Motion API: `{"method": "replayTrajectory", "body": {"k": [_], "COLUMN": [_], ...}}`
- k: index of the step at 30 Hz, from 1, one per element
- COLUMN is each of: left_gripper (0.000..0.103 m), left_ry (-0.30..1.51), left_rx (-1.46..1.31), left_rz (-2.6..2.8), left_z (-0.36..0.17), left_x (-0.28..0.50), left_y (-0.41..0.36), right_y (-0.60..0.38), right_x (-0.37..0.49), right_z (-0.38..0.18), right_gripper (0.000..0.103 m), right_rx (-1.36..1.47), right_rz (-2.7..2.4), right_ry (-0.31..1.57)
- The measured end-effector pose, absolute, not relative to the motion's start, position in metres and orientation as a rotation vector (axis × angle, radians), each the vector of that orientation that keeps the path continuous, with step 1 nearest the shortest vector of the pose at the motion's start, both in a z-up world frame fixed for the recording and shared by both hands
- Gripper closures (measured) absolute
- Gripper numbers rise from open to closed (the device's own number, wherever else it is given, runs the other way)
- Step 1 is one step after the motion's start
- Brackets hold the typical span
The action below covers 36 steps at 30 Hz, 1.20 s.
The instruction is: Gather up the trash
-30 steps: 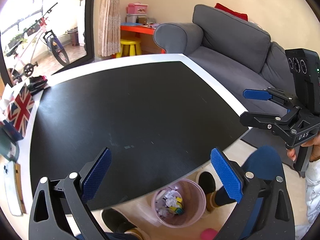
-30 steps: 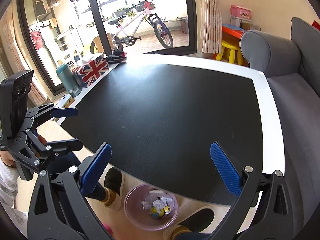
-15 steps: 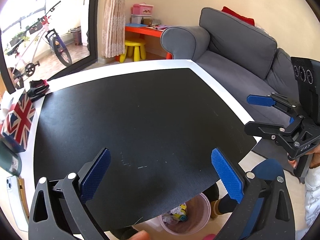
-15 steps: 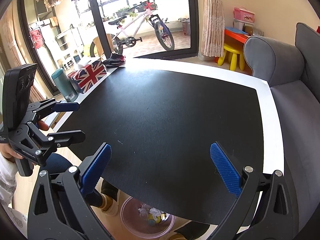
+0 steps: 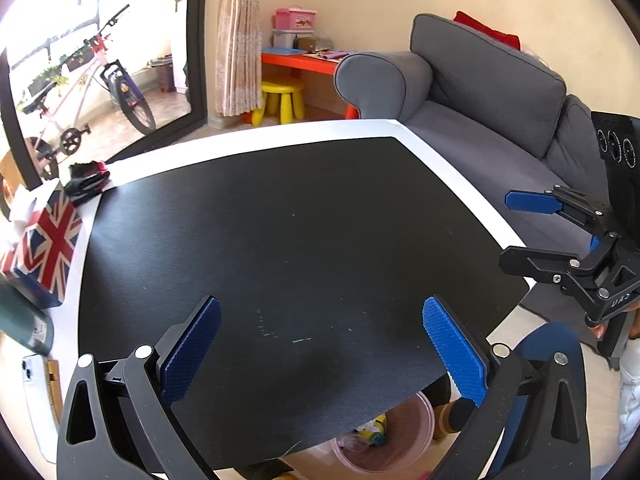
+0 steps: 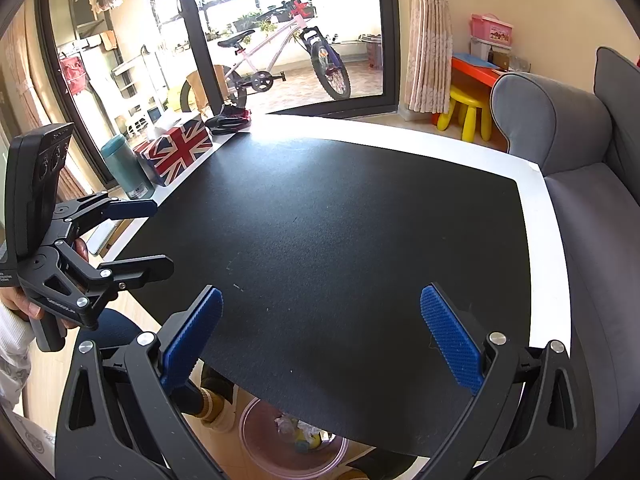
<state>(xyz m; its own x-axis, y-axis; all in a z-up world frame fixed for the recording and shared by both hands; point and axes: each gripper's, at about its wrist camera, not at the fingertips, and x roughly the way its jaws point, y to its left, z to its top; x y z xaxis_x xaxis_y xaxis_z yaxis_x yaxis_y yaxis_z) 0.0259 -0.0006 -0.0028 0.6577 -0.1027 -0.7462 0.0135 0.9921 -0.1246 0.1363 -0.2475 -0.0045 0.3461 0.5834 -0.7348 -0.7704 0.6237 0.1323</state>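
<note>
Since a second ago both views have risen over the table; the pink bin (image 5: 386, 446), then fully in view on the floor, is now half hidden under the near edge of the black mat (image 5: 280, 248), at 6 o'clock in each view; its translucent, round plastic wall (image 6: 256, 444) holds crumpled white paper and yellow scraps (image 6: 298, 432). The left gripper (image 5: 320, 346) stands wide open, its blue ribbed pads gripping nothing; the right gripper (image 6: 320, 338) is spread just as wide and empty too. The mat is matte, faintly scratched, framed by a glossy white table rim (image 5: 452, 176). Only the right wrist view shows the teal cylindrical flask (image 6: 126, 168) whole, at 9 o'clock beside the Union Jack box (image 6: 176, 152); only the left wrist view shows a white phone (image 5: 34, 392) at 8 o'clock and the grey fabric sofa's red cushion (image 5: 486, 32) at 1 o'clock.
</note>
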Motion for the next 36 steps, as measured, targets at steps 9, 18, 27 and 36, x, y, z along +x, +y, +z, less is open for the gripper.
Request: {"method": "replayTrajectory", "body": {"k": [9, 18, 27, 36], "left_gripper": [0.006, 0.006, 0.006, 0.006], "left_ry": [0.837, 0.837, 0.840, 0.840], "left_rx": [-0.111, -0.115, -0.115, -0.115], "left_rz": [-0.041, -0.039, -0.039, -0.039], "left_z": [-0.0007, -0.0001, -0.0006, -0.0008], "left_x": [0.0267, 0.0273, 0.0276, 0.0277], "left_y": [0.0003, -0.0007, 0.0000, 0.0000], "right_y": [-0.2467, -0.2513, -0.2515, -0.2516], "right_x": [0.1402, 0.1432, 0.1433, 0.1432], "right_z": [-0.0040, -0.0023, -0.0021, -0.0021], "right_gripper": [0.005, 0.005, 0.005, 0.005], "right_rx": [-0.254, -0.250, -0.250, -0.250], "right_rz": [0.886, 0.875, 0.875, 0.875], "right_ry": [0.836, 0.831, 0.832, 0.832]}}
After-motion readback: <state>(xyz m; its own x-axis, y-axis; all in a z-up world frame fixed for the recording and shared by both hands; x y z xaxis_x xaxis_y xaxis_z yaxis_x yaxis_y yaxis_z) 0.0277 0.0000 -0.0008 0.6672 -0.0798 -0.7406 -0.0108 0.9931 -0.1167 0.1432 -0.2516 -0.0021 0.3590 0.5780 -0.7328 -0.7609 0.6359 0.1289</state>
